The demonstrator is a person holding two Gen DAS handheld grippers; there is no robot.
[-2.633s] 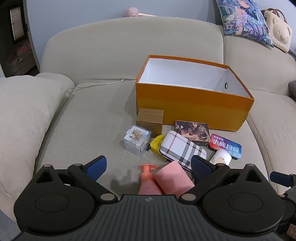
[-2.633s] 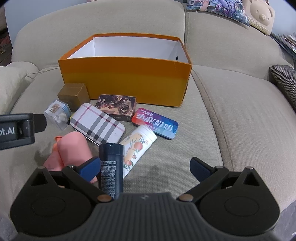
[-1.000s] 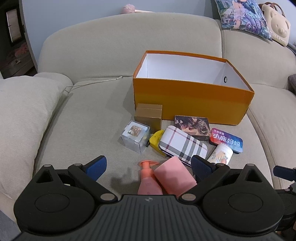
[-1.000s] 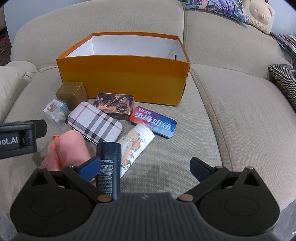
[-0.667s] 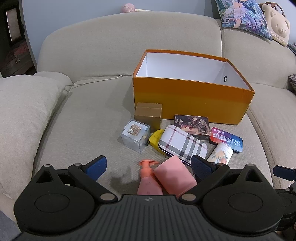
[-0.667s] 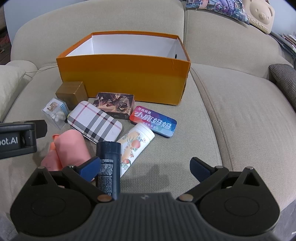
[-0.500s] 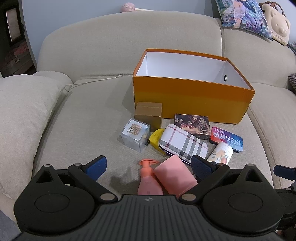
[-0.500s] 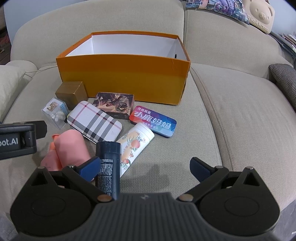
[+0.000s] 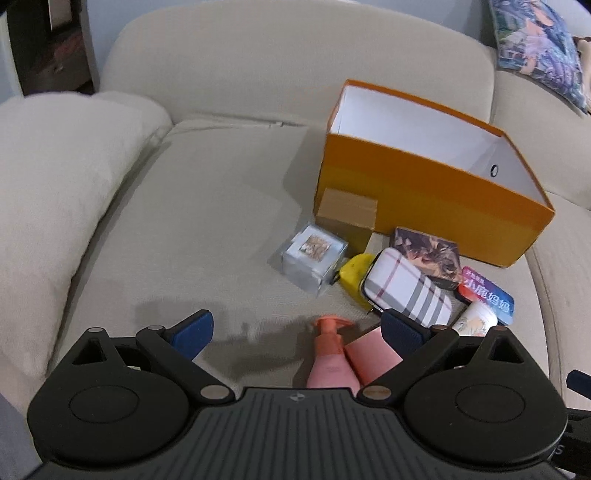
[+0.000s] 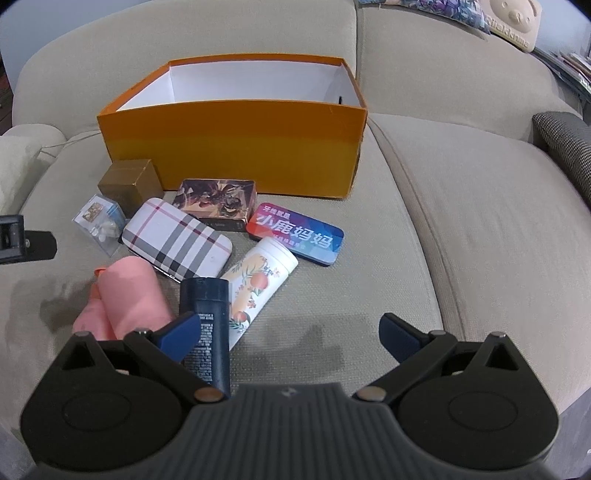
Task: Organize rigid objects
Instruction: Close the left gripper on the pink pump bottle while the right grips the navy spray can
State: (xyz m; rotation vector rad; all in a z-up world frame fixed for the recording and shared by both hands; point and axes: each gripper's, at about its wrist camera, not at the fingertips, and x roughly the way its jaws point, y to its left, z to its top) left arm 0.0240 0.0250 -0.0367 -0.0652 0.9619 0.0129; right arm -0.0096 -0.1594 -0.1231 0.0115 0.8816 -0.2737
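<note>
Left hand-held gripper [image 9: 297, 328] swung left; pink bottle [image 9: 330, 360] between its jaws.

Beige sofa [image 10: 480, 229] fills both frames. Printed anime cushion [image 9: 539, 48] upper right, left wrist view. Bear-faced cream item [image 10: 513, 22] top right, houndstooth cushion [image 10: 565, 147] right edge, right wrist view.

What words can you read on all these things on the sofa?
"小鹿妈妈": big white letters on the flat red and blue tin.
A smaller line above it on the same tin: too small to read.
White print on the dark blue bottle: too small to read.
Raised letters on the cream bear bag: too blurred to read.
Dark picture box: tiny print on its front edge, unreadable.
Plaid case and orange box: no words showing.
</note>
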